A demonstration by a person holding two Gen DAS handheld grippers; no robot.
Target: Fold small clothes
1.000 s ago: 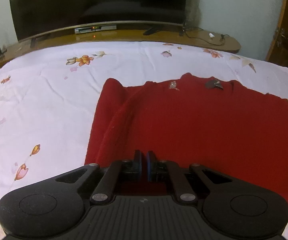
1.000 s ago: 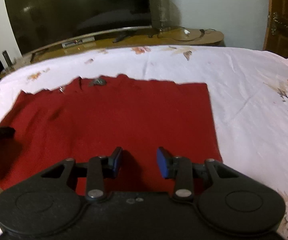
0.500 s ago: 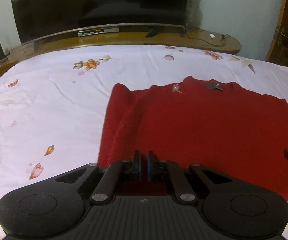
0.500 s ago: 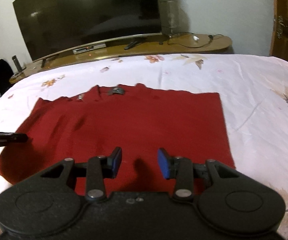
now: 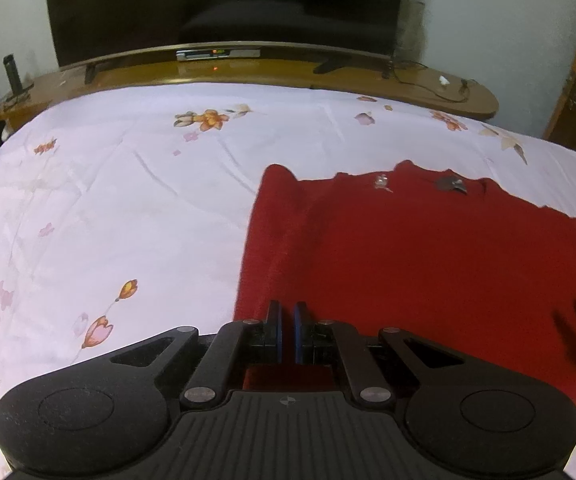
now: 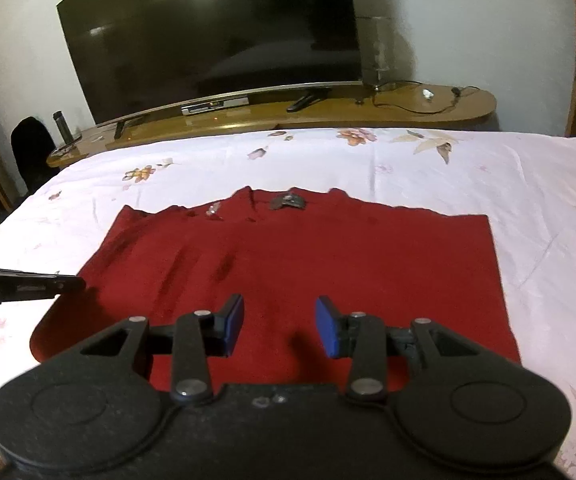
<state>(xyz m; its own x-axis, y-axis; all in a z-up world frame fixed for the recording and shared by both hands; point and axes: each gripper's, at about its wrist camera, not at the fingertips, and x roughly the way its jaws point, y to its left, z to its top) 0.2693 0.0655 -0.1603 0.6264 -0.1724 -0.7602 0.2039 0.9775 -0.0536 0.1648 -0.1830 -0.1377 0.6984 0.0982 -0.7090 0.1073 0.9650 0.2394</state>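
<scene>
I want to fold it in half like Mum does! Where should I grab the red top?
Probably grip the red top at its near hem corners, coming in low from the near side. It lies flat on the bedsheet, collar far away, and the open right hand-held gripper already hangs over that edge.

Indoor artificial light, moderate brightness, fisheye distortion in both views.
Overhead lamp glare reflects as a bright spot on the television screen (image 6: 207, 40); the white bedsheet (image 5: 127, 200) reads slightly pink-tinted; soft shadows fall on the red garment (image 6: 308, 264) beneath the right gripper (image 6: 279, 326). Straight edges of the wooden counter (image 6: 408, 108) bow; frame corners darken; mild softness and noise throughout.
</scene>
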